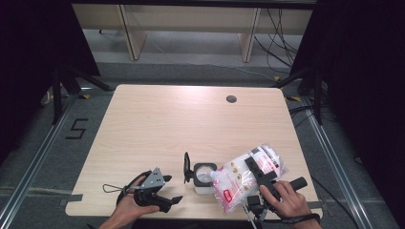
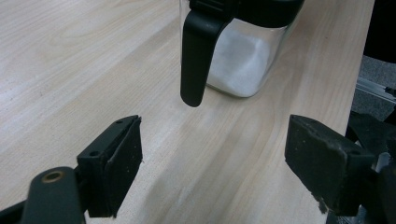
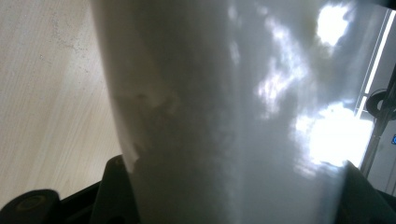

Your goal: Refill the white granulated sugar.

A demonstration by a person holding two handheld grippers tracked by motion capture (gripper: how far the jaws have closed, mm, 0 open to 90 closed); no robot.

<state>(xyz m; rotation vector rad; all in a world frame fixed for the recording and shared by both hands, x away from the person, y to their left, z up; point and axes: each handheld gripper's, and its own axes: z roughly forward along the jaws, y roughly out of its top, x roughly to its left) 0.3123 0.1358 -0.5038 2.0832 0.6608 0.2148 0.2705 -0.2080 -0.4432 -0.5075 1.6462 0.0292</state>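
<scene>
Bag (image 1: 248, 176) pinched in right claw (image 1: 255, 172), left claw (image 1: 168, 190) spread near jar (image 1: 204, 177)

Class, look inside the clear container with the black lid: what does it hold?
The clear container holds a white granular powder, filling roughly its lower part. Its black flip lid stands open. The plastic bag, held by the right gripper, covers its right side from above.

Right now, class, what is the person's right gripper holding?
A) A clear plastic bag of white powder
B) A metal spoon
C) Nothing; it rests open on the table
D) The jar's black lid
A: in the high view the right gripper is clamped on the plastic bag, tilted toward the open jar; the bag's shiny film lies between its jaws in the right gripper view.
</scene>
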